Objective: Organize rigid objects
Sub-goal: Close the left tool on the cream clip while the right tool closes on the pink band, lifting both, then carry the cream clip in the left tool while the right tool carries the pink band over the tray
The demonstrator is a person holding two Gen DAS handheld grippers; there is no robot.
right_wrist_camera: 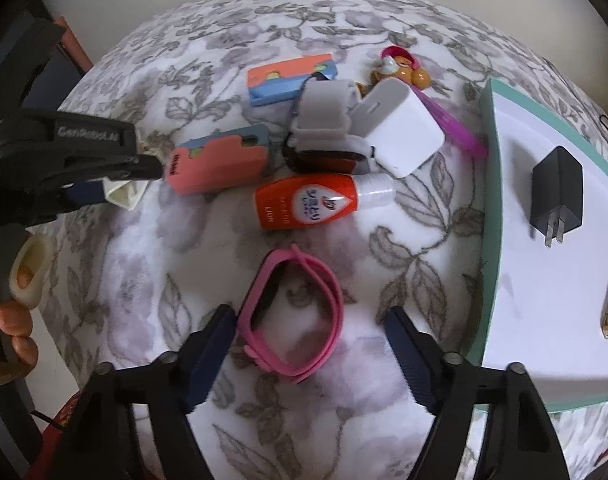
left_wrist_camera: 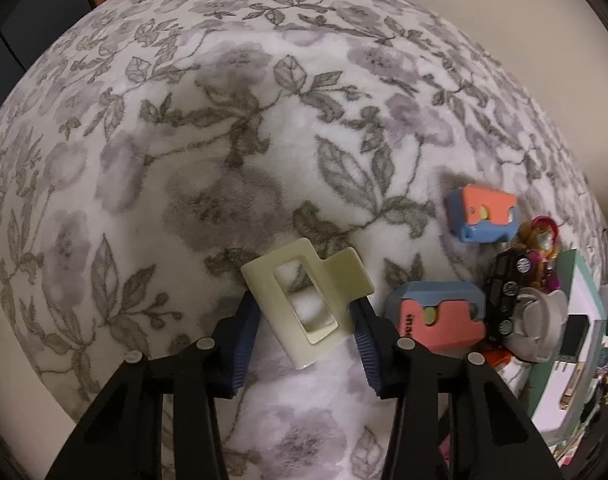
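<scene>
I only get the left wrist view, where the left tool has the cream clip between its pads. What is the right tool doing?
Observer: The right tool is pointed down with a pink band lying between its fingers.
Operator: Is it gripping the band?
Observer: No. The pad nearer the tray stands clear of the band.
Operator: What lies just beyond the band?
Observer: An orange bottle on its side, with its clear cap toward the tray.
</scene>
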